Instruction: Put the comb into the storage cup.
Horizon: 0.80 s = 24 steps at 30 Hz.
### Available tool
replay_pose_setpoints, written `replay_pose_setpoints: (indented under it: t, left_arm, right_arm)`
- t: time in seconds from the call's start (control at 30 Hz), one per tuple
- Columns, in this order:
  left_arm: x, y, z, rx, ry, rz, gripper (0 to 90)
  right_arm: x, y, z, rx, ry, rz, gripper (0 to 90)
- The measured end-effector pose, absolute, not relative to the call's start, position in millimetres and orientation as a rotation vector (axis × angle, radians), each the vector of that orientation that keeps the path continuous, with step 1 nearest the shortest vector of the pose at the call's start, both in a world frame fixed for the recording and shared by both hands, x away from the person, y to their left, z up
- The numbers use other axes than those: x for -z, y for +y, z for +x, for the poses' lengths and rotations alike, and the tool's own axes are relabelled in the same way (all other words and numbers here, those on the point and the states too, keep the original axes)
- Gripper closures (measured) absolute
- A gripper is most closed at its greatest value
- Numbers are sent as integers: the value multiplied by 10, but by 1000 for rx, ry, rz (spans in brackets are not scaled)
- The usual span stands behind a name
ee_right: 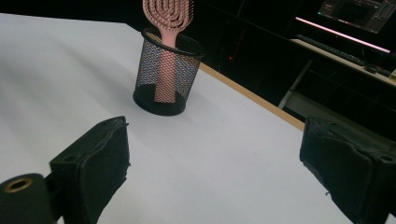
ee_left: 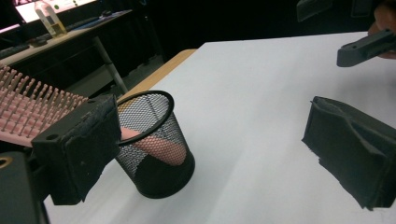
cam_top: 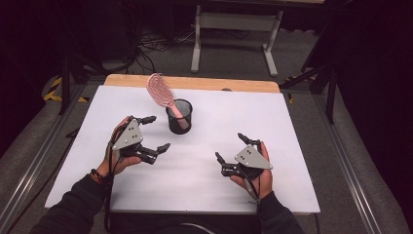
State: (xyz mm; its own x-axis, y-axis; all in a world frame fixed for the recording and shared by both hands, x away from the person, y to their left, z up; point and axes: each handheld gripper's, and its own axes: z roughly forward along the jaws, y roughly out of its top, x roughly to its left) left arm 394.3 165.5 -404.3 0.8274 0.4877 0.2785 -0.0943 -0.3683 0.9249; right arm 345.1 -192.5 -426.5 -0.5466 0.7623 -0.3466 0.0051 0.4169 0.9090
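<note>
- pink hairbrush (cam_top: 163, 92) stands handle-down in black mesh cup (cam_top: 179, 117), mid-table.
- left gripper (cam_top: 151, 133) nearest; right gripper (cam_top: 233, 146) apart; both jaws wide, empty.
- advise steadying the cup's rim before lifting the brush.

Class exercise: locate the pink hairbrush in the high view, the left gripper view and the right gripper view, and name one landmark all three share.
High view: the pink hairbrush stands upper centre, leaning left.
Left gripper view: its bristled head sits at the left edge, its handle inside the cup.
Right gripper view: it stands top centre, handle down.
Shared landmark: the black mesh cup holding it on the white table.
</note>
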Motion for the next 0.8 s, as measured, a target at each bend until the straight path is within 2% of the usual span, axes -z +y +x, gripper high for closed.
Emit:
replay_pose_setpoints:
  t: [0.8]
  left_arm:
    - [4268, 1946, 3741, -671, 336, 1918, 42]
  right_arm:
    - [4302, -2010, 3347, -1185, 1878, 660, 87]
